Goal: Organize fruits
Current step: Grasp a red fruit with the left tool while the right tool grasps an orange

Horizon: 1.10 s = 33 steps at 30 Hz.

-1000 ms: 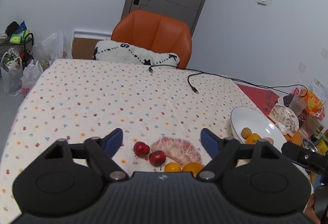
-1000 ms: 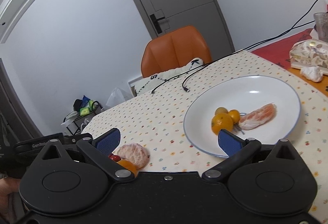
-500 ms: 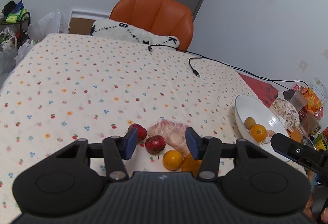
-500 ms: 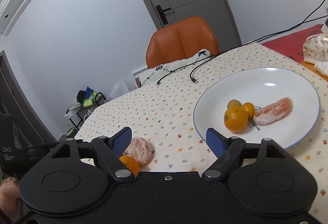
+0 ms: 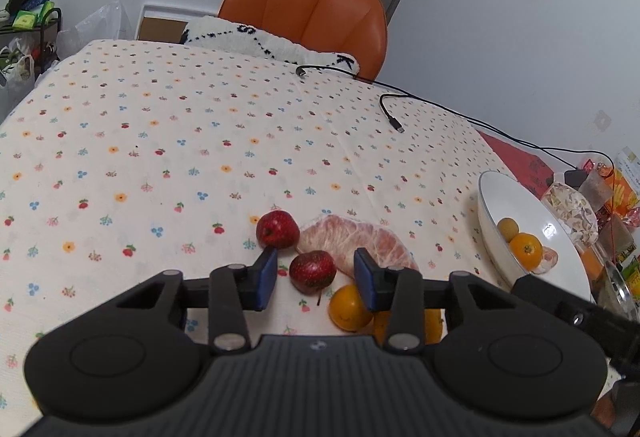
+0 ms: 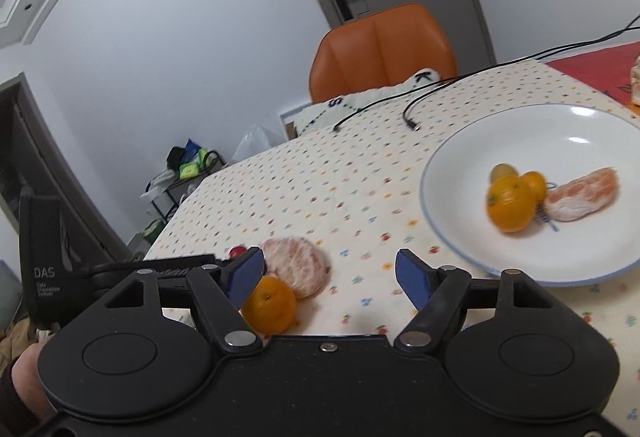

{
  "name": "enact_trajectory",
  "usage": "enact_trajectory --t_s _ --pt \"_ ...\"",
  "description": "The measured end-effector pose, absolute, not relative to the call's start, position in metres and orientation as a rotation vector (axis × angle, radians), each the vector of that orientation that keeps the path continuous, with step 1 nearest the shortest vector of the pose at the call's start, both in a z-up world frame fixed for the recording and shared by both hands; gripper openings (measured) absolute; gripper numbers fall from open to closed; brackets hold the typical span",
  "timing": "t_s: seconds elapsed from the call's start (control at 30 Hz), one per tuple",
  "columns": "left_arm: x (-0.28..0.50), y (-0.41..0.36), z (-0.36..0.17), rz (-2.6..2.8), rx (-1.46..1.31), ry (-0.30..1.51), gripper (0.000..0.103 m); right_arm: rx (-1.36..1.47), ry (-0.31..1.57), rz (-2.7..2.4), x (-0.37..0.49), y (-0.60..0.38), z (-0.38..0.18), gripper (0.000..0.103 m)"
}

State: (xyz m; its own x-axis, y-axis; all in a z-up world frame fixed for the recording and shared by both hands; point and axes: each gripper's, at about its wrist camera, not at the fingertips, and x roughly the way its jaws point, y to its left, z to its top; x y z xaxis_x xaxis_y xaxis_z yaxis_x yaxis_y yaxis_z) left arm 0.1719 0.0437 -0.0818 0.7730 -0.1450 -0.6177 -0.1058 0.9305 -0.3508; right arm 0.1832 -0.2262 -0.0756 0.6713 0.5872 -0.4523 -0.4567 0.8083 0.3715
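Note:
On the flowered tablecloth lie two small red fruits [image 5: 277, 229] [image 5: 313, 271], a peeled citrus piece [image 5: 352, 243] and an orange [image 5: 348, 303]. My left gripper [image 5: 316, 277] is open, its blue pads on either side of the nearer red fruit with a gap on both sides. A white plate [image 5: 490, 197] to the right holds an orange [image 5: 526, 246], a small yellowish fruit [image 5: 507, 229] and a peeled segment. My right gripper [image 6: 330, 277] is open over bare cloth, between the loose orange [image 6: 269, 305] and the plate [image 6: 580, 157].
An orange chair [image 5: 316, 17] with a white cushion [image 5: 260, 41] stands at the far table edge. Black cables [image 5: 390, 113] cross the cloth. Packets and snacks [image 5: 572, 205] crowd the right end. Bags and a rack [image 5: 28, 37] stand on the floor at the left.
My left gripper has narrowed from wide open and come in around the nearer red fruit. My right gripper has narrowed a little and swung left, away from the plate.

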Motion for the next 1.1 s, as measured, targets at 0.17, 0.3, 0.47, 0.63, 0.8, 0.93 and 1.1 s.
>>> enact_trajectory --t_s 0.17,0.3,0.47,0.63,0.8,0.93,1.1 --pt "0.168 0.054 -0.08 -0.044 -0.418 0.696 0.023 0.228 0.61 0.608 0.19 -0.215 -0.078 0.066" --pt "0.162 0.064 -0.074 -0.027 -0.419 0.677 0.023 0.231 0.621 0.616 0.192 -0.208 -0.079 0.065" --pt "0.156 0.072 -0.07 -0.02 -0.425 0.664 0.023 0.204 0.629 0.657 0.188 -0.193 -0.079 0.065" --pt "0.151 0.077 -0.066 -0.014 -0.432 0.652 0.023 0.159 0.663 0.684 0.186 -0.175 -0.084 0.062" --pt "0.147 0.076 -0.061 -0.02 -0.431 0.639 0.023 0.134 0.706 0.691 0.185 -0.169 -0.092 0.037" --pt "0.146 0.07 -0.057 -0.035 -0.42 0.632 0.023 0.149 0.669 0.684 0.179 -0.181 -0.084 0.037" --pt "0.148 0.059 -0.054 -0.052 -0.409 0.628 0.023 0.171 0.641 0.66 0.178 -0.199 -0.074 0.037"
